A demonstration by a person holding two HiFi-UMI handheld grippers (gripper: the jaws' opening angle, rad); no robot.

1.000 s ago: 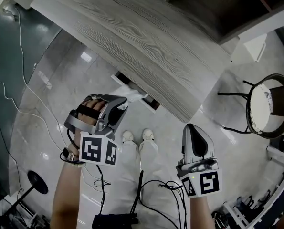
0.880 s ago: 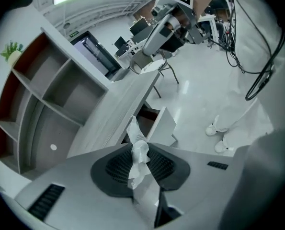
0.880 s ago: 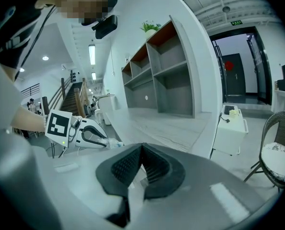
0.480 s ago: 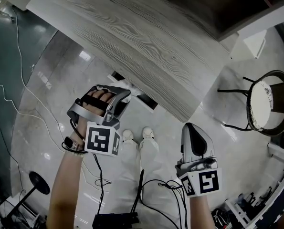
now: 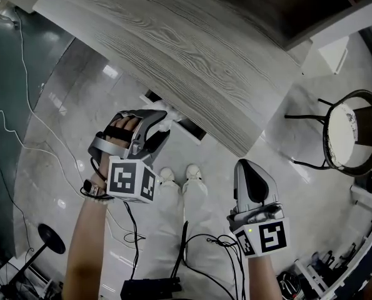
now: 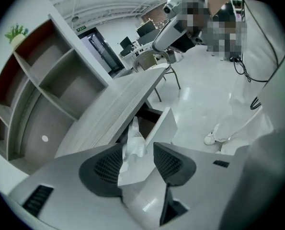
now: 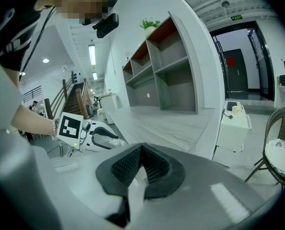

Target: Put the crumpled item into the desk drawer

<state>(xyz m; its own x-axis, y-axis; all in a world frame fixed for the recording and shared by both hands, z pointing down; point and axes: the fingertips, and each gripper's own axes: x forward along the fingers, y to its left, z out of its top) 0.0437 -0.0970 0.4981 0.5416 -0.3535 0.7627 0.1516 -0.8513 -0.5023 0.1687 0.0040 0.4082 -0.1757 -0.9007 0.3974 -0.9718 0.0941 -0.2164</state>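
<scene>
The task is close to its end, but I would not count it done. The drawer (image 6: 165, 124) already stands pulled out from under the bench (image 6: 118, 104), its white front swung clear and its dark inside open. In the left gripper view the left tool (image 6: 139, 150) points down at that opening, which lies at about 12 o'clock just beyond its tips.

The jaws of this tool have just been opening and now stand wide apart. The crumpled item (image 6: 131, 158), a white wad of tissue or paper, sits between them. It leans against the pad at 9 o'clock, with a clear gap to the pad at 3 o'clock, so nothing clamps it. Its upper end pokes out past the tips toward the drawer mouth.

What remains, as I judge it, is for the wad to fall free into the drawer, since it may cling to the ribbed pad. Shutting the drawer may come after that, though the task does not ask for it.

In the head view the right tool (image 7: 141, 152) sits at roughly 4 o'clock from the left one, well apart from the drawer. Its jaws are pressed together with nothing between them.
</scene>
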